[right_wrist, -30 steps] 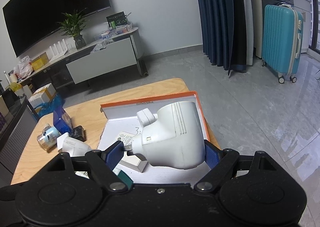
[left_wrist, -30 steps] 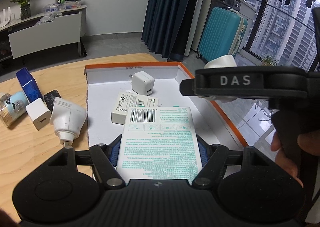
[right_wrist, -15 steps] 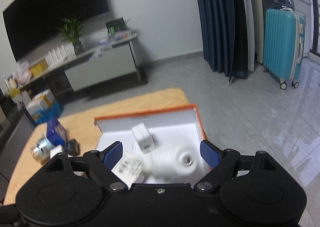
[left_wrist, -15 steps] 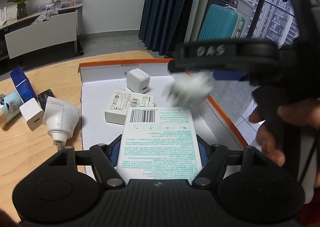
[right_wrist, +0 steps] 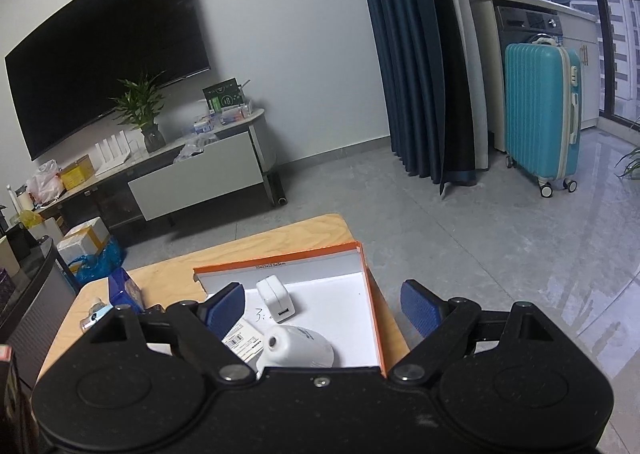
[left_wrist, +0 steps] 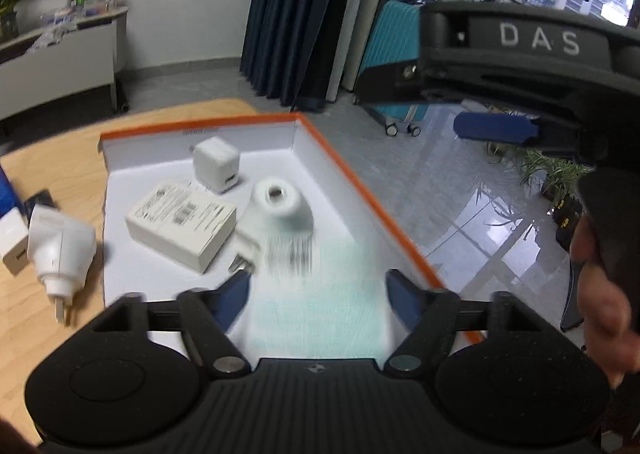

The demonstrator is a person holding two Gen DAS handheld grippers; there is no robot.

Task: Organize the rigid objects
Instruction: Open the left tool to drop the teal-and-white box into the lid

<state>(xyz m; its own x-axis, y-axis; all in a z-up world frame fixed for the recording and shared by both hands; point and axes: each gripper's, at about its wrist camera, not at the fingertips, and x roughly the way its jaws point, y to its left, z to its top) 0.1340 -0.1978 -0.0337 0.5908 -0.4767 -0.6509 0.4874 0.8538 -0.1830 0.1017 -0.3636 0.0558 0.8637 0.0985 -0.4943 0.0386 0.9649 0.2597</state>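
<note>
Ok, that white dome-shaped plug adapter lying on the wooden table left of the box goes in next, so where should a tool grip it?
Grip the white dome-shaped plug adapter across its wide, flat-sided body, coming from above with a pad on each side. It lies on its side on the wooden table, its metal prongs towards the camera, and the narrow plug end looks too small and tapered for a firm hold.

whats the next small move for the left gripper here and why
Probably draw the left gripper back and swing it toward the white cone-shaped plug adapter lying outside on the wooden table. Its jaws are opening, the blurred teal-printed flat box between them already lies in the orange-edged white tray, and the pads look clear of it.
</note>
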